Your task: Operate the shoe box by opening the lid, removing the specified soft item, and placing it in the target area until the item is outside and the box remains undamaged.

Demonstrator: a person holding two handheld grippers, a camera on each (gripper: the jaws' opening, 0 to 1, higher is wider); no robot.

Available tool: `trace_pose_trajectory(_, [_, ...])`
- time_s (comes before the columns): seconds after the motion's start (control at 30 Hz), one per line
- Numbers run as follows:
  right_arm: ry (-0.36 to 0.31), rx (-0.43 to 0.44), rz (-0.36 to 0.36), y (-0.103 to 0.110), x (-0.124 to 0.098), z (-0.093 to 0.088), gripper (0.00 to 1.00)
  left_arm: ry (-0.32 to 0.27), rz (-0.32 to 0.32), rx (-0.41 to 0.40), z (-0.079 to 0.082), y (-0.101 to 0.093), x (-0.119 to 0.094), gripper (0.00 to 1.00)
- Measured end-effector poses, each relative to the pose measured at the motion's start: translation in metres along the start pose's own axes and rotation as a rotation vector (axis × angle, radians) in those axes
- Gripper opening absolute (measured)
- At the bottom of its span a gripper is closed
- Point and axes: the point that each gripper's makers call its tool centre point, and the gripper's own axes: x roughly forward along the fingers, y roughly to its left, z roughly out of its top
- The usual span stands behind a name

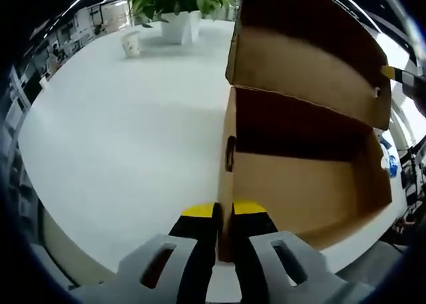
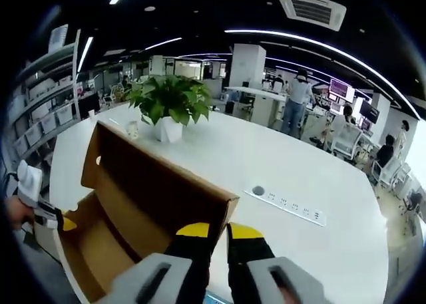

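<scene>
Shoe box on white bench, lid swung up. L gripper: jaws pinching box's near side wall, one jaw each side. R gripper: jaws nearly together at lid's free edge; grip on it can't tell. Interior looks bare; soft item's location can't tell. Box long axis runs away from L jaws. Plant beyond.

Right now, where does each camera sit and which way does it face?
Left gripper view: rides the left gripper, shut on the box wall, looking into the open, empty-looking box with its lid raised.
Right gripper view: rides the right gripper, clamped on the lid's edge, facing across the white table toward the office.
Shared: box, lid, table, potted plant, cup; the left gripper also appears at the right view's left edge.
</scene>
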Motion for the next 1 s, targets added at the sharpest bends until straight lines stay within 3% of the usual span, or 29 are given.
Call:
trace_pose_trajectory(0.33, [-0.025,-0.021,-0.008,0.007,-0.017,-0.002,0.02,-0.007,0.003,0.008,0.0,0.0,0.0,0.06])
trace_pose_trajectory(0.5, [-0.052,0.019,-0.012,0.01,-0.027,-0.005,0.02,-0.014,-0.001,0.012,0.0,0.0,-0.001,0.06])
trace_pose_trajectory(1.0, [-0.073,0.029,-0.02,0.019,-0.041,-0.011,0.01,-0.023,-0.028,0.005,-0.002,-0.001,-0.002,0.07])
